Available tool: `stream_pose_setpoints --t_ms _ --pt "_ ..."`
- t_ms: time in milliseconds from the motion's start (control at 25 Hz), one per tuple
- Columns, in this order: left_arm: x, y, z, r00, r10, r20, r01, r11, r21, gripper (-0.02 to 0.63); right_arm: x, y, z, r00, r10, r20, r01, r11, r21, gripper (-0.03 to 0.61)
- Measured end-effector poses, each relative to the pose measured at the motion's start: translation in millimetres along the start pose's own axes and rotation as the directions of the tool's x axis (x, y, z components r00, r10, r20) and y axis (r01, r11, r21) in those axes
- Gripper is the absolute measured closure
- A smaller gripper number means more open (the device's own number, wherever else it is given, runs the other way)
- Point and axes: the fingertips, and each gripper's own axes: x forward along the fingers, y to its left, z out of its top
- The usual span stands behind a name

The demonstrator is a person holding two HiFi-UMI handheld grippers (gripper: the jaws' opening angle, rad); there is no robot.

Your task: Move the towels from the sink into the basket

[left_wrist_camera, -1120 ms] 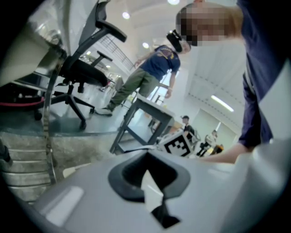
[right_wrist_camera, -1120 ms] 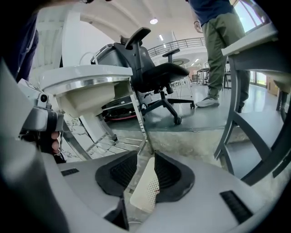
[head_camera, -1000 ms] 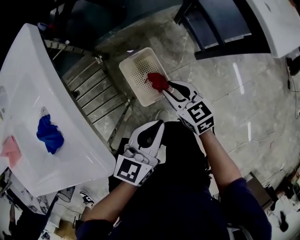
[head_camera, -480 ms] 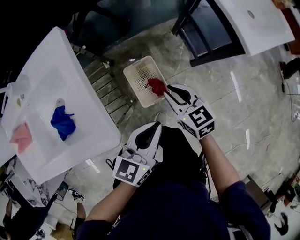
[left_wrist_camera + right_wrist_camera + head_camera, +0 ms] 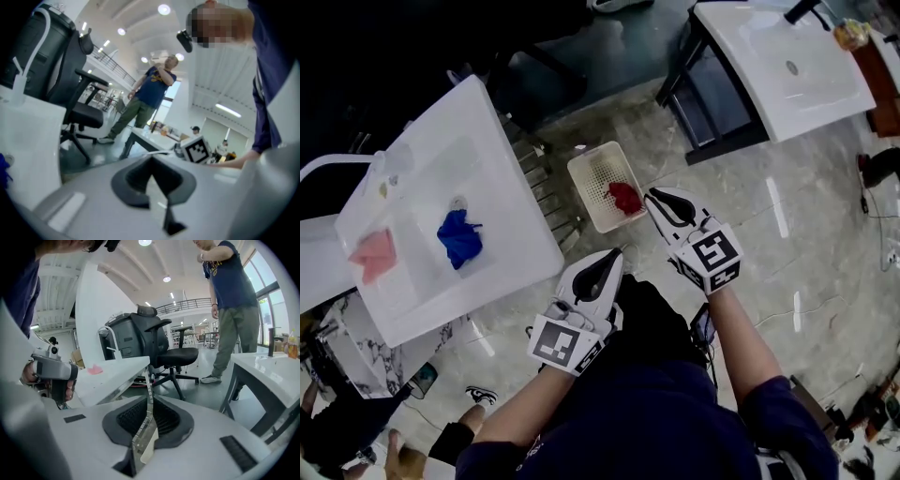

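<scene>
The white sink (image 5: 516,216) at the left holds a blue towel (image 5: 459,237) and a pink towel (image 5: 373,255); the pink towel (image 5: 95,369) also shows in the right gripper view. On the floor stands a cream perforated basket (image 5: 586,173) with a red towel (image 5: 625,197) lying in it. My right gripper (image 5: 649,194) hovers high above the basket's right edge; its jaws have just been closing and hold nothing (image 5: 149,397). The left gripper (image 5: 617,253) hangs nearer me, its jaws together and empty (image 5: 151,161).
A second white sink (image 5: 825,84) on a dark stand (image 5: 712,112) is at the top right. A metal rack (image 5: 546,178) sits under the near sink's edge. A black office chair (image 5: 154,341) and a standing person (image 5: 229,310) are beyond.
Both grippers have risen well above the floor, so the basket looks smaller. The right gripper has left the red towel in the basket and drawn its jaws together.
</scene>
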Motion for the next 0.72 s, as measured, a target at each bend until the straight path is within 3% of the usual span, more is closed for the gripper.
stream_pose_setpoints --t_ms 320,720 --pt "-34.4 2.7 45.6 0.998 0.045 0.038 -0.047 0.998 0.041 0.611 -18.8 25.6 51.4 0.999 0.010 0.033 -0.009 1.000 -0.025 0.546" --pt "-104.5 59.6 99.4 0.985 0.128 0.117 -0.136 0.989 0.060 0.611 -7.7 67.4 111.0 1.000 0.001 0.026 0.001 0.996 -0.086 0.555"
